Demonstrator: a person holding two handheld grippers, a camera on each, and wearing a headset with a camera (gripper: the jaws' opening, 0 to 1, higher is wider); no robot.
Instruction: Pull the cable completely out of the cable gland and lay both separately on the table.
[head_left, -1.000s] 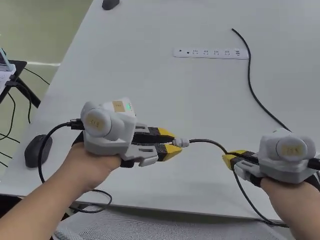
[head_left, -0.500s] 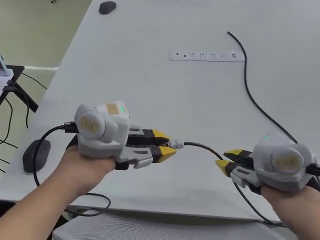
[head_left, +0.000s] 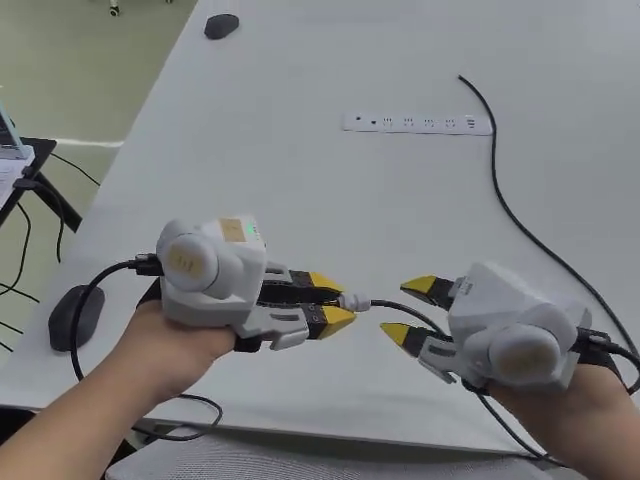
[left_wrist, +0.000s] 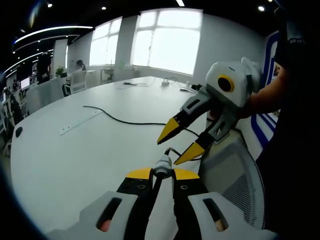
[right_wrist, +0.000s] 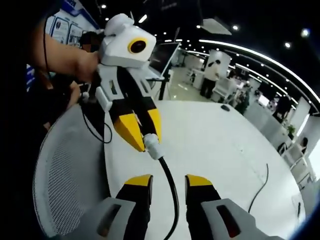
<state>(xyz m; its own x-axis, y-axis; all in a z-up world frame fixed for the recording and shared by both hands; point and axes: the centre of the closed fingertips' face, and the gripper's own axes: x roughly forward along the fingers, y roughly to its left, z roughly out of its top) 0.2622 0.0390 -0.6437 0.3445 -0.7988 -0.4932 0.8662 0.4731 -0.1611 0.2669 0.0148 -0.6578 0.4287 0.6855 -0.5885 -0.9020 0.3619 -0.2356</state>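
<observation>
The white cable gland (head_left: 355, 300) is clamped in the yellow tips of my left gripper (head_left: 334, 302), held just above the near part of the table (head_left: 300, 170). The black cable (head_left: 392, 305) leaves the gland to the right. It passes between the spread jaws of my right gripper (head_left: 404, 311), which is open and not pinching it. In the left gripper view the gland (left_wrist: 162, 164) sits at my left gripper (left_wrist: 162, 174) tips, with the right gripper (left_wrist: 175, 148) facing it. In the right gripper view the cable (right_wrist: 172, 192) runs between my right gripper (right_wrist: 168, 181) jaws up to the gland (right_wrist: 153, 146).
A white power strip (head_left: 417, 124) lies farther back on the table, with a black cord (head_left: 510, 190) running from it to the right edge. A dark mouse (head_left: 221, 25) sits at the far end and another (head_left: 72, 310) by the left edge. A mesh chair (right_wrist: 65, 165) stands below the near edge.
My right gripper has let go of the cable, opened, and moved left towards the gland. The left gripper has kept its hold on the gland.
</observation>
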